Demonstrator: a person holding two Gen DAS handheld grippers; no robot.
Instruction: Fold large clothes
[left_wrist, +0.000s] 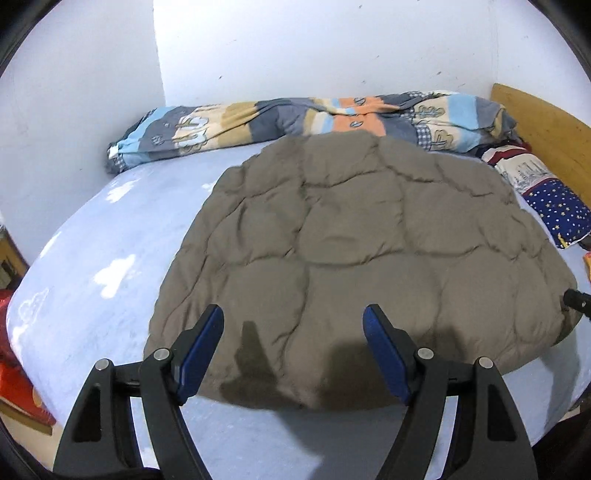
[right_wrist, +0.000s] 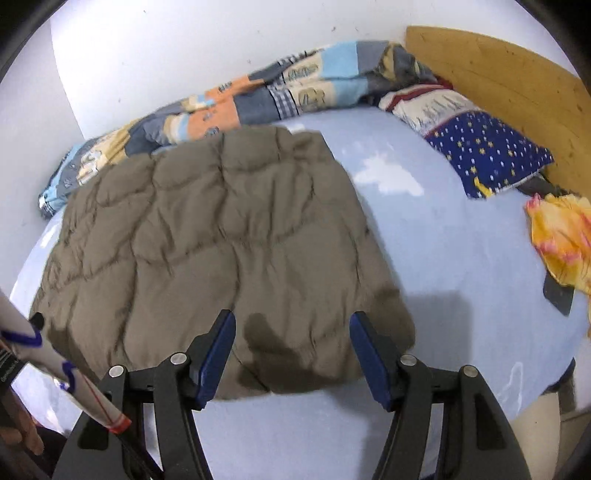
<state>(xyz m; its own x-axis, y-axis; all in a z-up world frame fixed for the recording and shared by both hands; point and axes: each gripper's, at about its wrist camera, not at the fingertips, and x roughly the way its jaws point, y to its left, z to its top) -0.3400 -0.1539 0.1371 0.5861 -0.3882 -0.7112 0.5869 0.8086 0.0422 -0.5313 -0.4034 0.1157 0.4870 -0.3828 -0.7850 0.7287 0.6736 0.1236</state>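
A large grey-brown quilted garment (left_wrist: 351, 251) lies folded flat on the light blue bed (left_wrist: 92, 258). It also shows in the right wrist view (right_wrist: 207, 229). My left gripper (left_wrist: 293, 317) is open and empty, hovering above the garment's near edge. My right gripper (right_wrist: 291, 321) is open and empty, hovering above the garment's near right corner. A tip of the right gripper (left_wrist: 576, 301) shows at the garment's right edge in the left wrist view. The left gripper's tip (right_wrist: 37, 321) shows at the left edge in the right wrist view.
A patchwork duvet (left_wrist: 295, 122) is bunched along the wall at the far side. A star-print pillow (right_wrist: 487, 155) lies by the wooden headboard (right_wrist: 498, 77). A yellow cloth (right_wrist: 561, 236) lies at the bed's right. Red items (left_wrist: 14, 369) sit beside the bed at left.
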